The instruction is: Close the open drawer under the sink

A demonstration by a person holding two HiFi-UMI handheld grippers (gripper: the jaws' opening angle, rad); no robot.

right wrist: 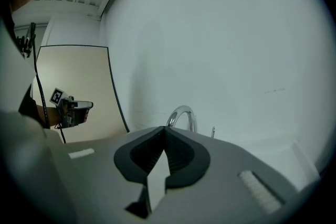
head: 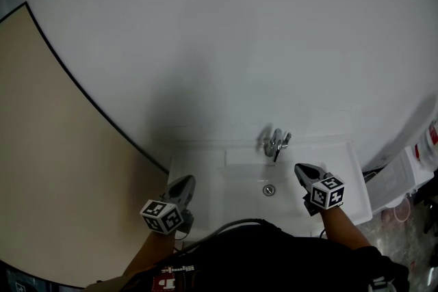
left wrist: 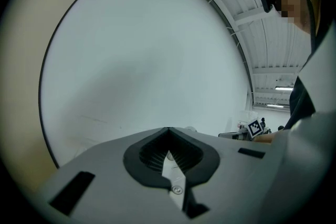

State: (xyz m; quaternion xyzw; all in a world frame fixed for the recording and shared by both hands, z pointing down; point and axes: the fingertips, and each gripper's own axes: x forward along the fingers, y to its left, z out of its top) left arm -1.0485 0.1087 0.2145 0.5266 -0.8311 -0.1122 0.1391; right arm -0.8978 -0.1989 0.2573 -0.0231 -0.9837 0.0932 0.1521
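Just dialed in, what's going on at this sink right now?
A person stands at a white sink, holding a gripper in each hand near its left and right sides. The left gripper and the right gripper both have their jaws shut on nothing. No drawer shows in any view, and neither gripper touches anything.

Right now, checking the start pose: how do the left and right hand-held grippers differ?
The grey left hand-held gripper hangs at the left edge of the white sink, the grey right hand-held gripper over its right side. The right is closer to the chrome tap than the left. Both are shut, empty.
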